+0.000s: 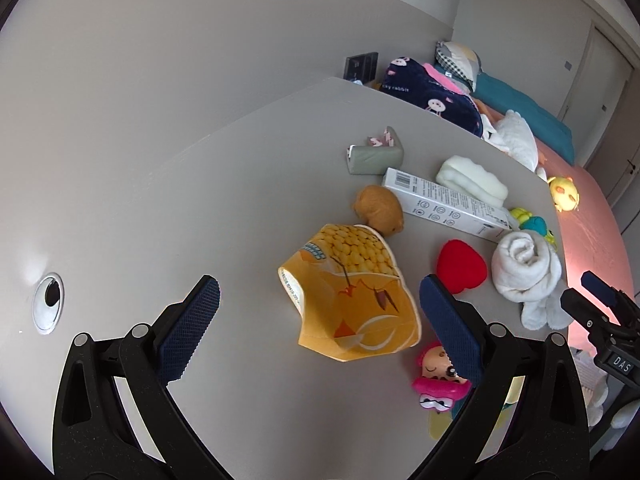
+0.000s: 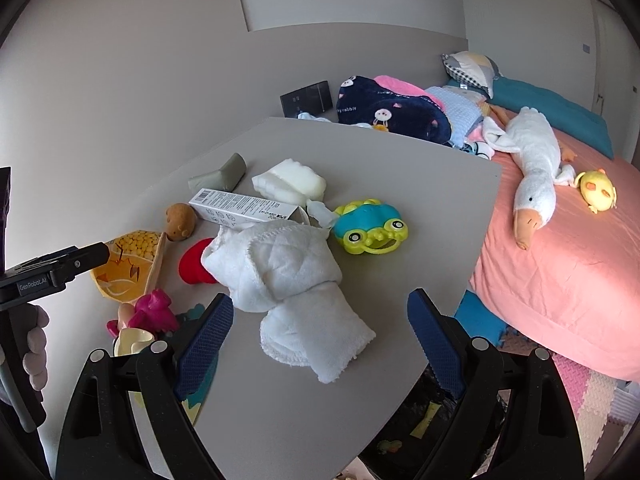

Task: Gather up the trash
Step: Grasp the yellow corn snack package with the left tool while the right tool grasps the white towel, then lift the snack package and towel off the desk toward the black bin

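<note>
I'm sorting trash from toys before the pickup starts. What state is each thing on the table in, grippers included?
Left gripper: open, empty, framing the cup.
Right gripper: open, empty, over the towel.
Crushed yellow corn-print paper cup: on its side, flattened.
Long white cardboard box: lying flat, end flap open.
White terry towel: loosely rolled.

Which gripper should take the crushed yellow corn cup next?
Left. The left gripper is open with the corn cup sitting between its fingers. The right gripper is open over the white towel instead.
</note>
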Demonstrator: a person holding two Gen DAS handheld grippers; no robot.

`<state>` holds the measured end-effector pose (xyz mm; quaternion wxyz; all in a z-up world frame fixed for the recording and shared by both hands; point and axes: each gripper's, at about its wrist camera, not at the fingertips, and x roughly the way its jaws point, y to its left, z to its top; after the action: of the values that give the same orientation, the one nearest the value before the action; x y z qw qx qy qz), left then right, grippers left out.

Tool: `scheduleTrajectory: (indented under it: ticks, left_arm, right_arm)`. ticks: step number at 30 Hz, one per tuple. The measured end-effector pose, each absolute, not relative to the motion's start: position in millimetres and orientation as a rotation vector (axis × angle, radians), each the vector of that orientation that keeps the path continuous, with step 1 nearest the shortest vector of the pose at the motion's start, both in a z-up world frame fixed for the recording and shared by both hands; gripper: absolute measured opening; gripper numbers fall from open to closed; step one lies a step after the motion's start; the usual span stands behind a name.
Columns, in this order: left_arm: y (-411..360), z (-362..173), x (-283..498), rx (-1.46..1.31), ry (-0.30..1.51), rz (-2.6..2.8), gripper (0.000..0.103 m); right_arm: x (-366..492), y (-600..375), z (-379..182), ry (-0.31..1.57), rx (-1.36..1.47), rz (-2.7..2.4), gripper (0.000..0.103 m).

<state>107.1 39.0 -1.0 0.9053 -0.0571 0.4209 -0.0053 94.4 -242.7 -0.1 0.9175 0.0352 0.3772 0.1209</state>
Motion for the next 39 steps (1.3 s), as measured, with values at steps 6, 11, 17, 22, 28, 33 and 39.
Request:
scheduleTrajectory:
  ticks: [6,11,17,22,28,33,39]
  left_arm:
    - [48.1,-23.5,120.0,-0.144,0.921,-0.03,0.096]
    - [47.1,-31.4,122.0,-0.171,0.916,-0.082,0.076]
    - [44.2,-30.4,119.3,-0.197,0.906,-0.12,0.059]
    - [45.0,-24.8,117.8,-0.234,0.879,-0.12,0.048]
    - [40.8,-11.7,115.2,-0.199,0.818,-0.077,0.043]
    - [40.8,3.0,108.5,-0.193,0.765,-0.071,0.042]
    - [41.5,18.8,102.6,-0.2,0.721,-0.087,0.042]
  right_arm:
    - [112.4,-230.7,-2.8,0.774,0.04,0.254,0.089]
    - [122.0,-222.2,-9.6,0.78,0.026,0.275,0.089]
    - [122.9,-213.3,-13.8,0.79,-0.009,0.287,0.086]
    - [125.5,-210.3,-19.3,0.843,0.029,0.338,0.052]
    - [121.6,-211.8,-13.5,0.842,0.055,0.341,0.037]
    - [115.1,-219.1,-4.1,0.82,0.08,0.334,0.033]
    - [101.8,-230.3,14.1,0.771,0.086,0.297,0.029]
